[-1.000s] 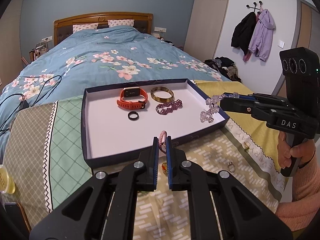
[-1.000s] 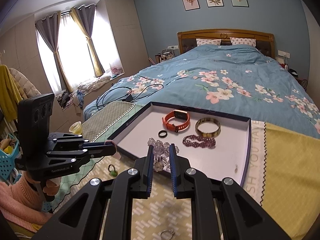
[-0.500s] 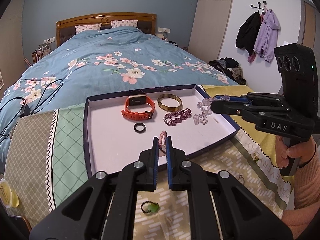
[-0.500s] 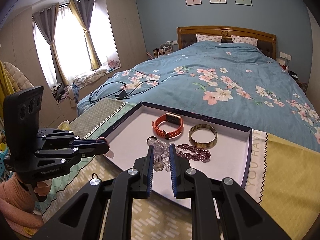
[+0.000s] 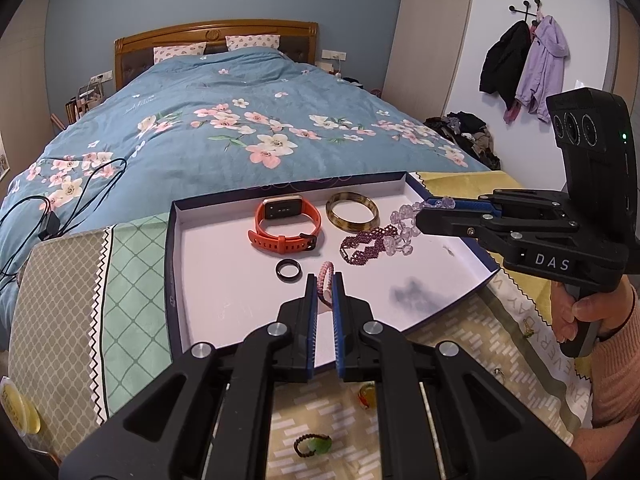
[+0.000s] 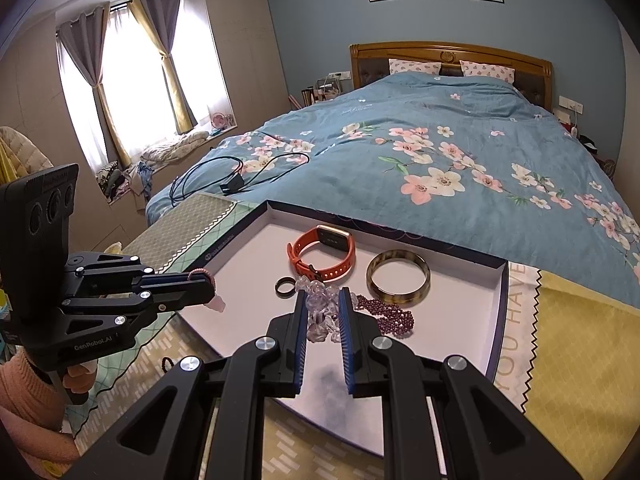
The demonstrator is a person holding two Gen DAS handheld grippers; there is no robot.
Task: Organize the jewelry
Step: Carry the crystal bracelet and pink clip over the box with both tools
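Left gripper (image 5: 324,280) clamped on pink braided bracelet (image 5: 325,282), right gripper (image 6: 323,308) clamped on clear bead bracelet (image 6: 318,304); lower each onto bare tray (image 5: 224,292) floor around 6 o'clock of purple bracelet (image 5: 360,246), then open.

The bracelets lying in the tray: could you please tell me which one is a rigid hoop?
The brown mottled bangle, beside the orange watch; the purple beaded bracelet lies limp and crumpled.
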